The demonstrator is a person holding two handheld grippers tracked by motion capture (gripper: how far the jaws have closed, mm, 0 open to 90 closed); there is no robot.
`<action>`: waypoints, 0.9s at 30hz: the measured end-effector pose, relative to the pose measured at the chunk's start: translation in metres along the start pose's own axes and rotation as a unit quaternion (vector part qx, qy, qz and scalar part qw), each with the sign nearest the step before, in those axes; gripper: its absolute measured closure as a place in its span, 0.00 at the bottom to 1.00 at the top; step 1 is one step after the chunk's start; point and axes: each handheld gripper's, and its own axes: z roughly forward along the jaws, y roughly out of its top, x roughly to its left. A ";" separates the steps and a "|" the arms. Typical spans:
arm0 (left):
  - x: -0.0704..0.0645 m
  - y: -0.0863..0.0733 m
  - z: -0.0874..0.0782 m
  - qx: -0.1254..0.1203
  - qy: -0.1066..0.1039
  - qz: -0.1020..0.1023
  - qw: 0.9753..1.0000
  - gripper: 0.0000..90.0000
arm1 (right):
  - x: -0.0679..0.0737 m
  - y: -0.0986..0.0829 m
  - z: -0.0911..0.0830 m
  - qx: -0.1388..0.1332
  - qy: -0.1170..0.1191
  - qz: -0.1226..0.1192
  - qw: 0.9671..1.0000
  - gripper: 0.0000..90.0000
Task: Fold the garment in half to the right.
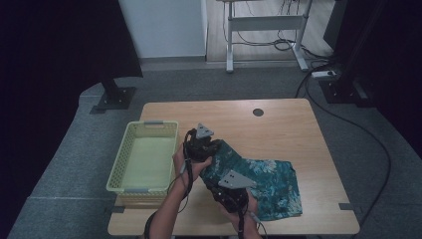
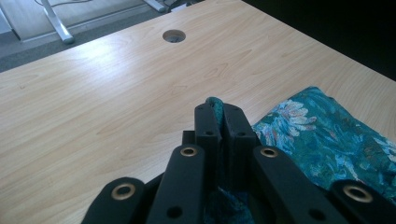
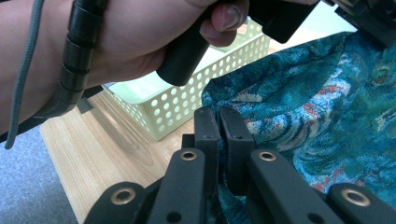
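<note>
Both grippers pinched the teal floral-print cloth (image 1: 263,181) along its left edge: the left gripper (image 2: 219,108) had its jaws clamped on a fold, and the right gripper (image 3: 219,116) was likewise closed on fabric, likely to lift it off the wooden table (image 1: 278,127) toward the pale-yellow perforated plastic basket (image 1: 122,152) beside it.

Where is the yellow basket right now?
In the high view the yellow basket sits at the left side of the wooden table, just left of the left gripper and the teal flowery cloth.
</note>
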 end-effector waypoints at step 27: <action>0.014 0.004 -0.016 -0.002 0.008 -0.008 1.000 0.96 | 0.008 0.019 0.004 -0.007 0.010 -0.004 1.000 0.95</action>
